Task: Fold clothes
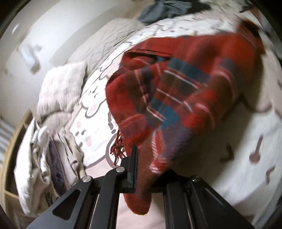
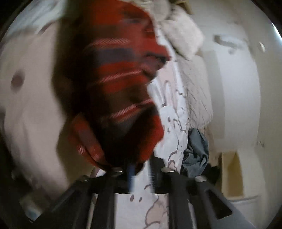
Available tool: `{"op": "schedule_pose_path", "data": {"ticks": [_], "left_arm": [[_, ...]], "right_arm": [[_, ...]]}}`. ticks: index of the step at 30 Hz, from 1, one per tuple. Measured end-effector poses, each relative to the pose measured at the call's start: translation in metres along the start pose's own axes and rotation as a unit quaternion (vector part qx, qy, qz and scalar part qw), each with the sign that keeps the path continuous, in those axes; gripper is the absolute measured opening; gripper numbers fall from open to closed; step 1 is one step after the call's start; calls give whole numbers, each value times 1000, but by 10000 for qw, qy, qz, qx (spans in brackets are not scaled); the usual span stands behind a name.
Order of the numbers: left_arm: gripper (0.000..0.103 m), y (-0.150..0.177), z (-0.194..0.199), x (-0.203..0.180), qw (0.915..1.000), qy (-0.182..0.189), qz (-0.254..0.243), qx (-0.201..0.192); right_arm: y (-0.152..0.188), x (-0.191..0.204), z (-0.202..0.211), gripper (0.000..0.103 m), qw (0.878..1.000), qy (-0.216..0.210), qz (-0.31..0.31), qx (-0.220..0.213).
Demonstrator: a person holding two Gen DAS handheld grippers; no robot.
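Observation:
A red plaid scarf (image 1: pixel 185 79) with a fringed end (image 1: pixel 117 146) lies bunched on the white cartoon-print bed sheet (image 1: pixel 246 141). My left gripper (image 1: pixel 141 155) is shut on one fold of it; the cloth drapes over and hides the right finger, and a tail hangs below the jaws. In the blurred right wrist view the same scarf (image 2: pixel 119 70) rises just ahead of my right gripper (image 2: pixel 141 169). Its fingers stand apart with bare sheet (image 2: pixel 141 207) showing between them, and the scarf's lower edge is beside the left finger.
A grey garment (image 1: pixel 164 8) lies at the far edge of the bed, also in the right wrist view as the grey garment (image 2: pixel 195 149). A fluffy white blanket (image 1: pixel 60 84) and a pile of pale clothes (image 1: pixel 52 158) lie on the left. A white wall (image 2: pixel 238 88) stands beyond.

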State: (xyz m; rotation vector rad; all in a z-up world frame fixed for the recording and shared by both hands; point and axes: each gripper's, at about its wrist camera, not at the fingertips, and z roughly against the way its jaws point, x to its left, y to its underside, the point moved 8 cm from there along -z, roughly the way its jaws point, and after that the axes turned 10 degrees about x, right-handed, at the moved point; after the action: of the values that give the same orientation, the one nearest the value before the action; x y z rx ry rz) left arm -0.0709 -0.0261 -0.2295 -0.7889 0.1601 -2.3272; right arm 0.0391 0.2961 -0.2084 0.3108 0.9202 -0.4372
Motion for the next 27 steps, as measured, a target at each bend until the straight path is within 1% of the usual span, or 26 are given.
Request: {"op": "schedule_pose_path", "data": {"ticks": [1, 4, 5, 7, 8, 12, 13, 15, 17, 18, 20, 21, 22, 25, 26, 27], "left_arm": [[8, 0, 0, -2, 9999, 67, 116, 47], [8, 0, -6, -2, 9990, 204, 358, 177], [8, 0, -8, -1, 9986, 238, 419, 218], [8, 0, -13, 2, 9982, 274, 466, 268], [8, 1, -14, 1, 9980, 286, 470, 298], [8, 4, -20, 0, 9975, 337, 488, 387], [8, 4, -20, 0, 9975, 337, 485, 391], [8, 4, -21, 2, 9973, 354, 508, 400], [8, 4, -21, 3, 9971, 359, 529, 409], [8, 4, -22, 4, 9971, 357, 529, 407], [8, 5, -22, 5, 9971, 356, 535, 410], [8, 5, -22, 6, 9971, 355, 536, 414], [8, 6, -22, 5, 9971, 348, 522, 422], [8, 8, -23, 4, 9974, 320, 462, 448], [8, 9, -24, 4, 9974, 311, 455, 461], [8, 9, -24, 5, 9973, 301, 471, 481]], "right_arm": [[5, 3, -1, 91, 10000, 5, 46, 38], [19, 9, -4, 92, 9997, -30, 157, 192], [23, 8, -4, 92, 9994, -149, 119, 275], [30, 4, 4, 92, 9986, -427, -33, 308], [30, 3, 12, 92, 9984, -511, -76, 248], [22, 4, 43, 92, 9985, -530, 101, -92], [20, 7, 50, 92, 9984, -506, 201, -179], [12, 20, 62, 91, 9968, -393, 600, -351], [6, 42, 67, 85, 9922, -225, 1115, -519], [4, 54, 70, 78, 9884, -135, 1384, -604], [1, 74, 68, 72, 9799, 68, 1837, -770], [0, 82, 67, 66, 9763, 116, 1989, -844], [-2, 89, 65, 58, 9730, 147, 2114, -909], [-11, 99, 57, 46, 9684, 223, 2265, -1017], [-15, 101, 55, 41, 9678, 278, 2268, -1053], [-18, 102, 54, 40, 9675, 316, 2277, -1055]]}}
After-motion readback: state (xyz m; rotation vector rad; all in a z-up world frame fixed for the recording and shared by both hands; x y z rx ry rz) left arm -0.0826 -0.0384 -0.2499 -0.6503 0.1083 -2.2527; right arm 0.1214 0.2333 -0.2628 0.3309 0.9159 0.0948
